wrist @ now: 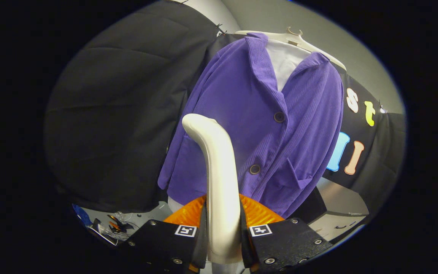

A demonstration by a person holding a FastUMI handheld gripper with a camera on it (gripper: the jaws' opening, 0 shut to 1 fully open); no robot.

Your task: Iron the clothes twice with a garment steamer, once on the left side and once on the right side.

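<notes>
A purple corduroy jacket (257,121) with two dark buttons hangs on a pale hanger (299,40) over a white shirt (285,61), just beyond the fingers. My gripper (222,228) is shut on the white handle of the garment steamer (219,175), which rises between both fingers. The steamer's curved head (200,123) is up against the jacket's left front panel, beside the lower button; whether it touches the cloth I cannot tell. An orange ribbed part (257,213) of the steamer shows behind the fingers.
Black cloth (120,114) hangs left of the jacket and behind it on the right. Below the jacket lies a light surface (337,205). Small cluttered items (112,226) lie low on the left near the fingers.
</notes>
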